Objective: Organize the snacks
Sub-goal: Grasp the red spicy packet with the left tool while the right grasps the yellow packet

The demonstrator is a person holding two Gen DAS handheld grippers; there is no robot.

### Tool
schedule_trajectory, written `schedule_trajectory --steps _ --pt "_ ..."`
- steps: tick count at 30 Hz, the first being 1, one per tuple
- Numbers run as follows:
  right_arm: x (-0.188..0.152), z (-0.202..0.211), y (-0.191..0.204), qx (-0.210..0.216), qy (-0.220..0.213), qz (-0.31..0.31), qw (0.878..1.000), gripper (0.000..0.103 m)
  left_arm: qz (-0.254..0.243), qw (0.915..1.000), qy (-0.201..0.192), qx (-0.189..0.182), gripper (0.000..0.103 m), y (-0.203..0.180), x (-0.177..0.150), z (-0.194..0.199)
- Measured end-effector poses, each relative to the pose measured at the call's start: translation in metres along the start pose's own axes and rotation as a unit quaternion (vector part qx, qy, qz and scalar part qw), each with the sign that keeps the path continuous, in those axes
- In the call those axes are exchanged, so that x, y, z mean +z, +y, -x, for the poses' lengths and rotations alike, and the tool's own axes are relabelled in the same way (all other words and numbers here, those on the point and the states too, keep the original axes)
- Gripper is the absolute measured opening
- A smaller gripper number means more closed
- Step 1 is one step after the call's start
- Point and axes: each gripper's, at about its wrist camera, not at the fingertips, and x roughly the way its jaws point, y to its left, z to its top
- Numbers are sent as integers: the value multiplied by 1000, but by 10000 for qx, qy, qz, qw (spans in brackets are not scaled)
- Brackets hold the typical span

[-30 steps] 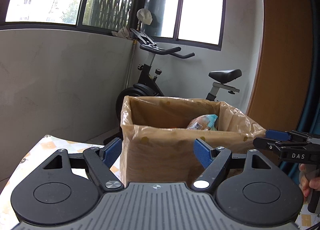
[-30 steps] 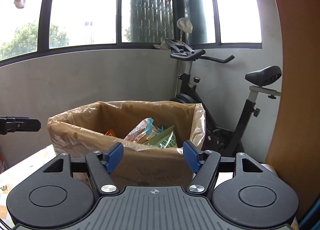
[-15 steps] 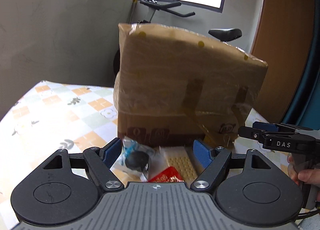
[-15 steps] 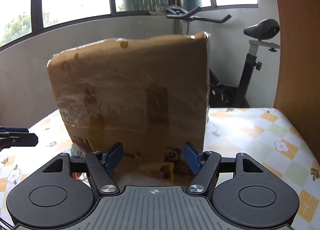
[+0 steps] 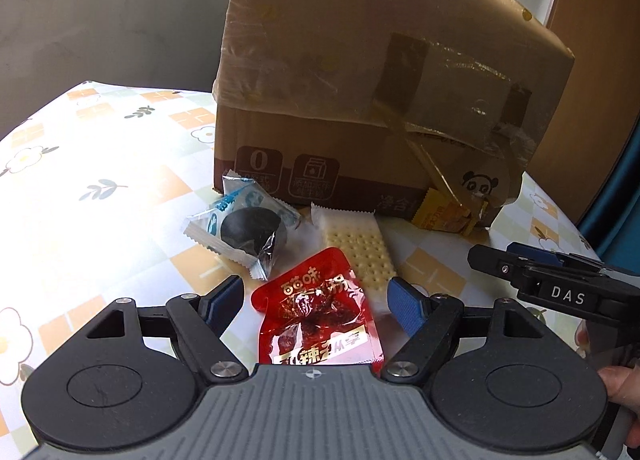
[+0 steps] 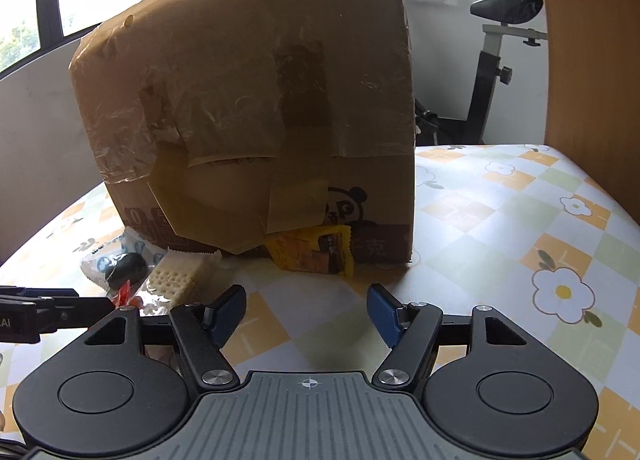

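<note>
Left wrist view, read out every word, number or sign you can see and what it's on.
"DAS": right hand-held gripper.
"0": cardboard box, beside a milk-carton sign and a panda face.
Chinese lettering: red snack packet, upside down.
Yellow packet: print too blurred to read.

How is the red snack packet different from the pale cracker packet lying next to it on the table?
The red snack packet is glossy red with printed lettering, while the cracker packet is pale cream with rows of dots showing. The red packet lies between the left gripper's open fingers; the cracker packet lies beyond them, nearer the cardboard box. The red packet overlaps the cracker packet's near end. Both are sealed and lie flat on the floral tablecloth.
</note>
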Motion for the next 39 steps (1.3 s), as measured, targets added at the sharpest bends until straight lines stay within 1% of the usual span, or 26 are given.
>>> schedule_trajectory --steps 3,6,13,14,15,16,17,19,23,27,33,38,39 --pt "0 0 -3 -20 13 -97 10000 64 83 9998 102 180 81 2 -6 -6" --pt "0 0 -8 -23 1 -218 9998 64 138 9996 46 251 82 5 -10 -6" --pt "-1 0 -4 -42 -7 -106 9999 65 108 9996 -25 273 82 5 -13 -4" --pt "-1 1 -3 -51 -17 -80 10000 65 99 9996 -33 272 81 5 -14 -3" --pt "-1 1 -2 -59 -29 -60 10000 65 88 9997 -47 234 76 5 -14 -2" --pt "-1 1 -2 -63 -38 -57 10000 65 104 9999 -77 89 62 6 -15 0" --pt "-1 1 -2 -69 -47 -64 9999 65 137 9999 -103 26 59 6 -15 2" --pt "-1 2 -3 -72 -66 -115 9999 65 101 9997 -184 110 54 2 -17 8" --pt "-1 1 -8 -59 -54 -259 9996 66 254 9992 -251 157 47 8 -19 15" --pt "-1 2 -9 -73 -50 -276 9996 66 322 9984 -405 237 45 12 -18 23" --pt "-1 1 -6 -107 -25 -182 9998 66 227 9981 -514 253 45 7 -18 27" --pt "7 -8 -7 -191 219 -248 9993 75 266 9978 -547 264 45 10 -20 28" --pt "11 -10 -7 -189 222 -297 9991 79 282 9977 -550 271 45 11 -21 29"
